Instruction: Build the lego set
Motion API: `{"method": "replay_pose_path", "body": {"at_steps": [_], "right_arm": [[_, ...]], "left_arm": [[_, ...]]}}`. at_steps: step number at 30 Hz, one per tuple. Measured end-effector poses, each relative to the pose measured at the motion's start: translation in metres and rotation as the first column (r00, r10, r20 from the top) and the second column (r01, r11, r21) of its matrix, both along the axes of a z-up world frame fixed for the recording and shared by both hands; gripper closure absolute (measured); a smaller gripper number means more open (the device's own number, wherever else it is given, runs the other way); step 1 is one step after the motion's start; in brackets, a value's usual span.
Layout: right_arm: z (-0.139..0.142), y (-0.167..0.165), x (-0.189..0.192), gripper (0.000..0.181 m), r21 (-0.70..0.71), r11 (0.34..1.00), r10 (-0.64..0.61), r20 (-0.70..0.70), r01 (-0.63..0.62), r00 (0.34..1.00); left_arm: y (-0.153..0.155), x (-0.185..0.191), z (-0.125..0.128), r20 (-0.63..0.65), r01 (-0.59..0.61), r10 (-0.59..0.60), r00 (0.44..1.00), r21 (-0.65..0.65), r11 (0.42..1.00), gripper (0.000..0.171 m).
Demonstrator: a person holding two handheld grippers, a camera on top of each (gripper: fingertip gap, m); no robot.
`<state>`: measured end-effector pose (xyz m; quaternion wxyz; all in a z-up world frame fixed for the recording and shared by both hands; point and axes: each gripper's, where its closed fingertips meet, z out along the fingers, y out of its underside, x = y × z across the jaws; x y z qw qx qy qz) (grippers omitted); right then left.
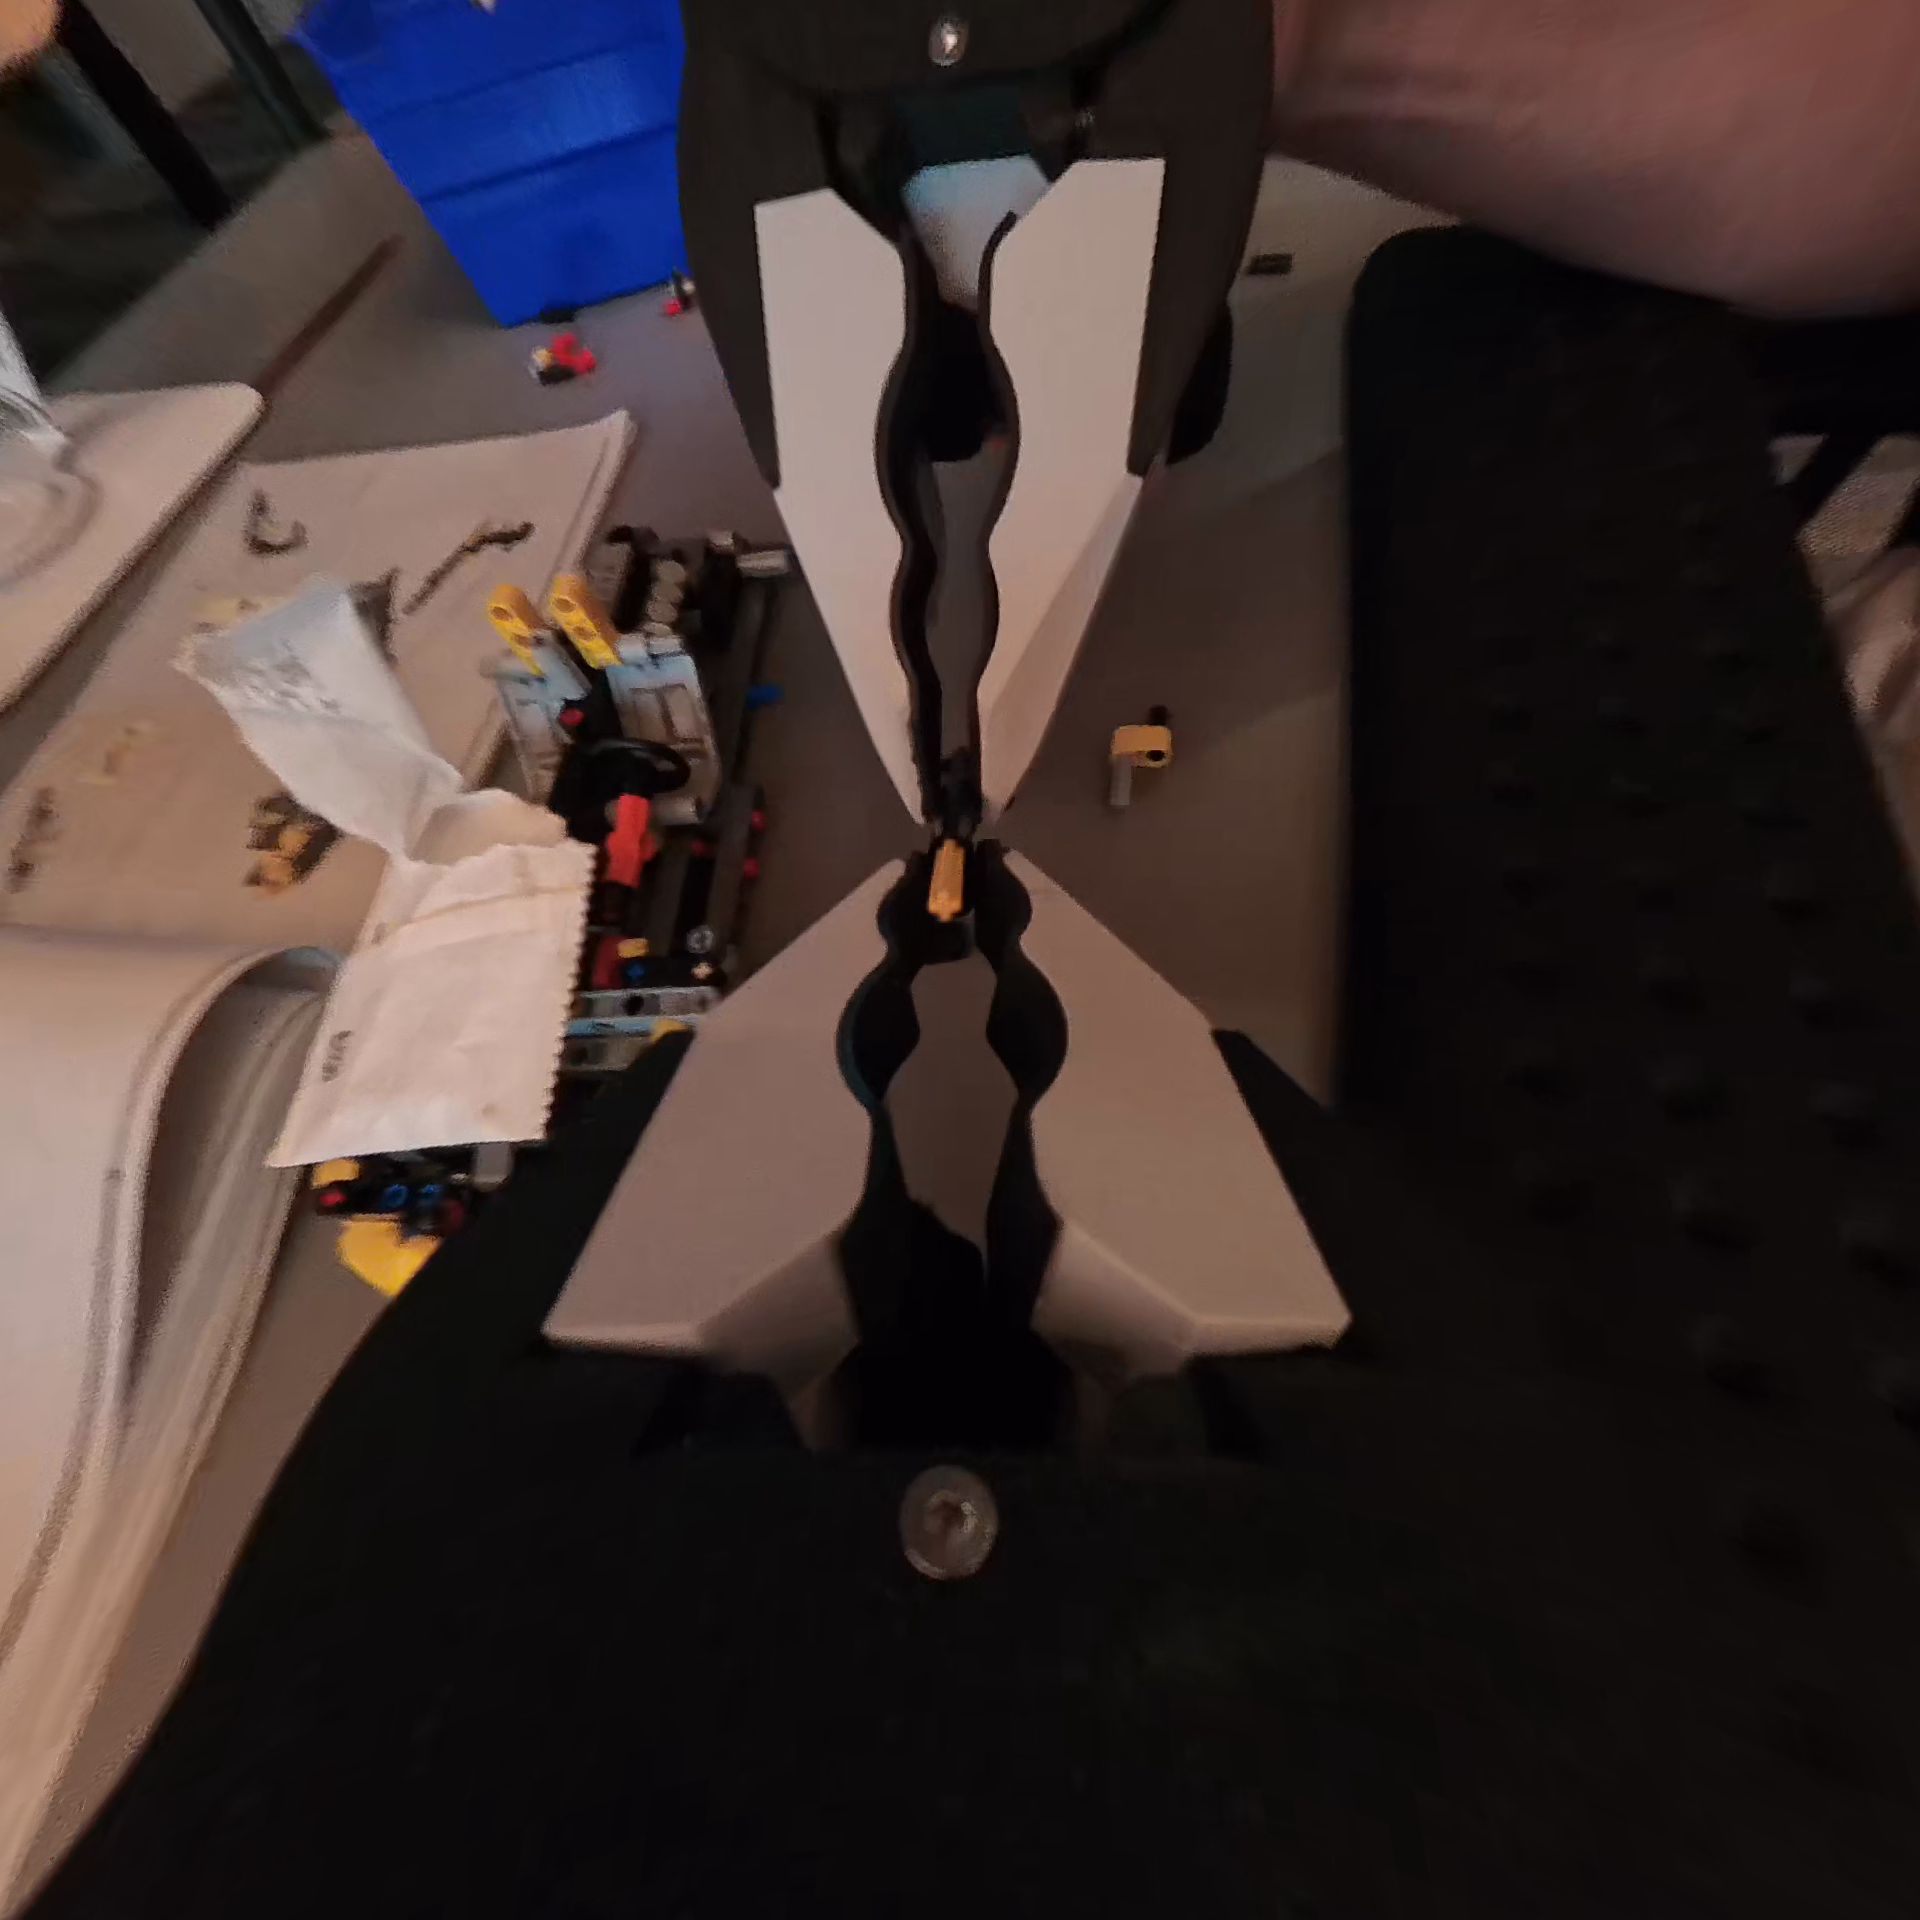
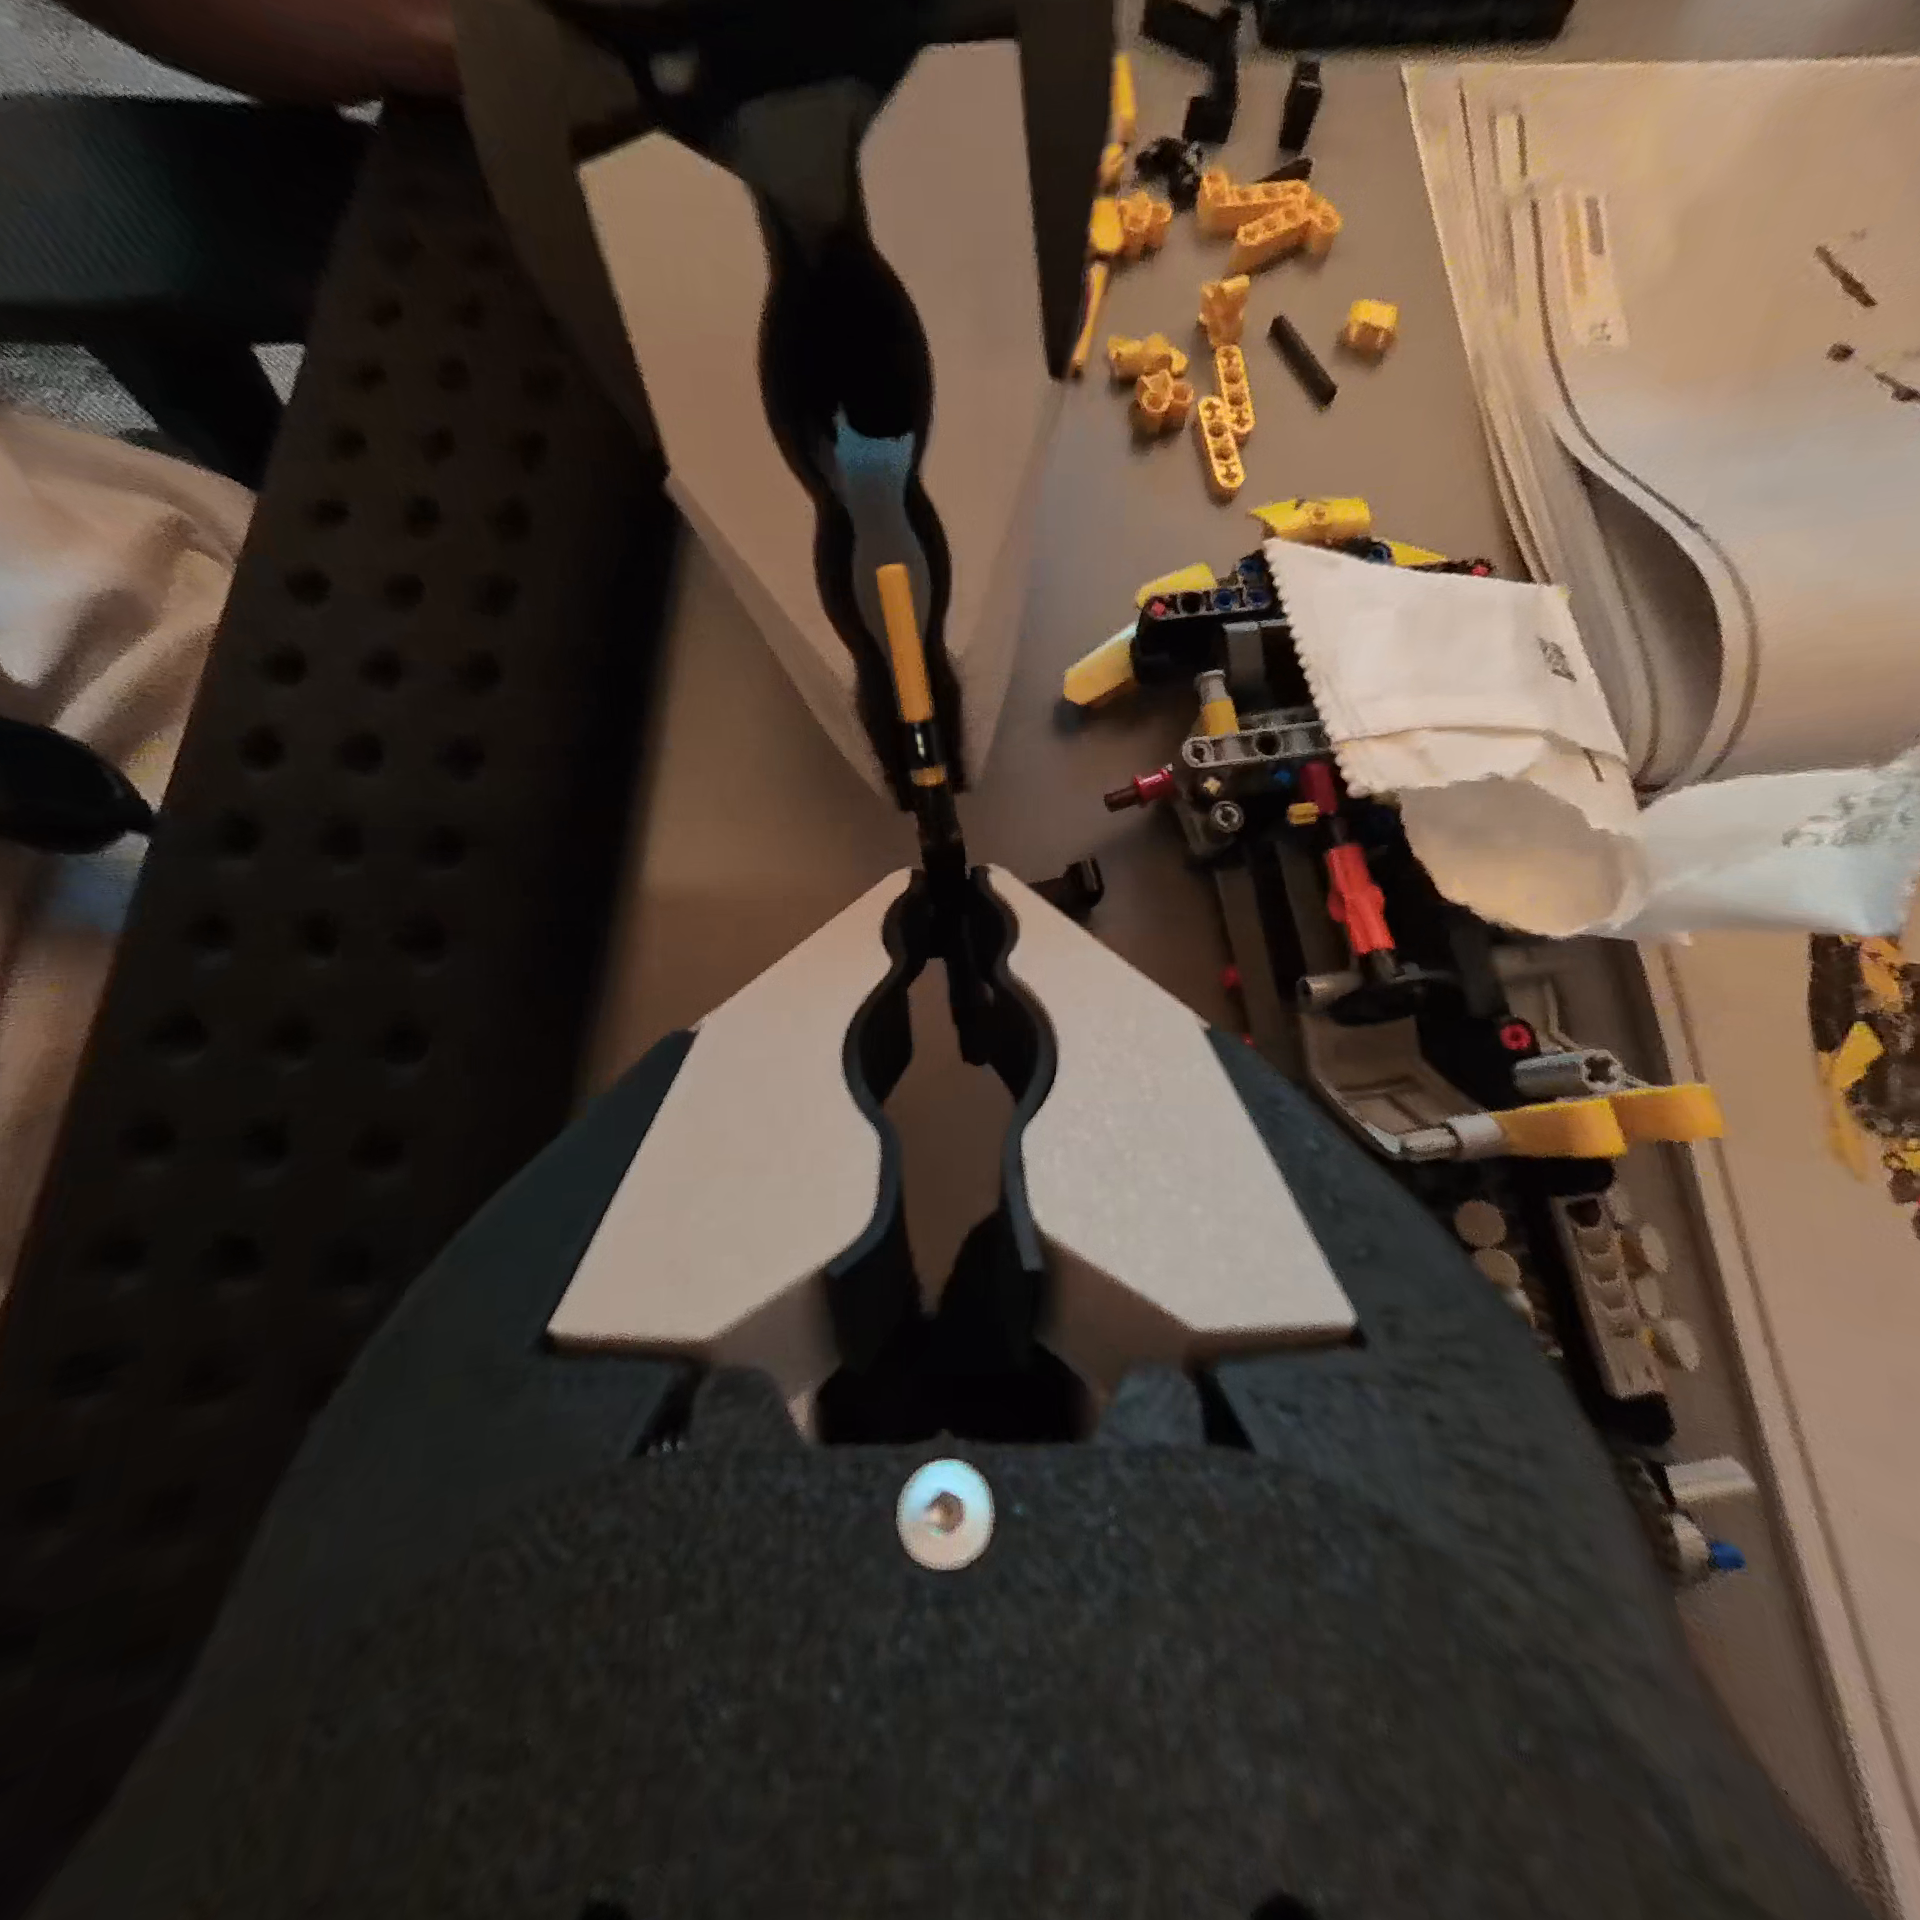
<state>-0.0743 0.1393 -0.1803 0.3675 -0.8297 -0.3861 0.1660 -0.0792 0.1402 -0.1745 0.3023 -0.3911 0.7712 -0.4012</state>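
Observation:
My two grippers meet tip to tip above the grey table. My left gripper (image 1: 948, 883) is shut on a thin yellow axle (image 1: 945, 878). In the right wrist view it comes in from the top (image 2: 925, 795) with the yellow axle (image 2: 902, 644) lying along its fingers. My right gripper (image 2: 945, 899) is shut on a slim black piece (image 2: 951, 914) that lines up end to end with the axle. It also shows in the left wrist view (image 1: 961, 800). The half-built black, grey and yellow model (image 1: 665, 790) (image 2: 1351, 894) lies on the table beside them.
A torn white paper bag (image 1: 436, 935) (image 2: 1455, 707) lies over the model. An open instruction booklet (image 1: 125, 1039) (image 2: 1662, 312) sits by it. Loose yellow and black pieces (image 2: 1226, 291) are scattered on the table, and a small yellow-grey piece (image 1: 1138, 753) lies alone. A black perforated chair (image 1: 1610, 831) and a blue bin (image 1: 540, 135) stand near.

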Motion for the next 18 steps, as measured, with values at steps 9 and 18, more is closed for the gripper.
{"method": "replay_pose_path", "body": {"at_steps": [9, 18], "right_arm": [[0.060, 0.029, 0.036, 0.100, 0.015, 0.852, -0.460, -0.454, 0.523, 0.763], [0.052, 0.039, 0.016, 0.082, 0.135, 0.785, -0.483, -0.476, 0.604, 0.735]], "left_arm": [[0.037, 0.017, 0.039, 0.404, -0.334, 0.153, 0.902, 0.426, 0.841, 0.168], [0.030, 0.020, 0.048, 0.510, -0.437, 0.119, 0.852, 0.567, 0.698, 0.167]]}}
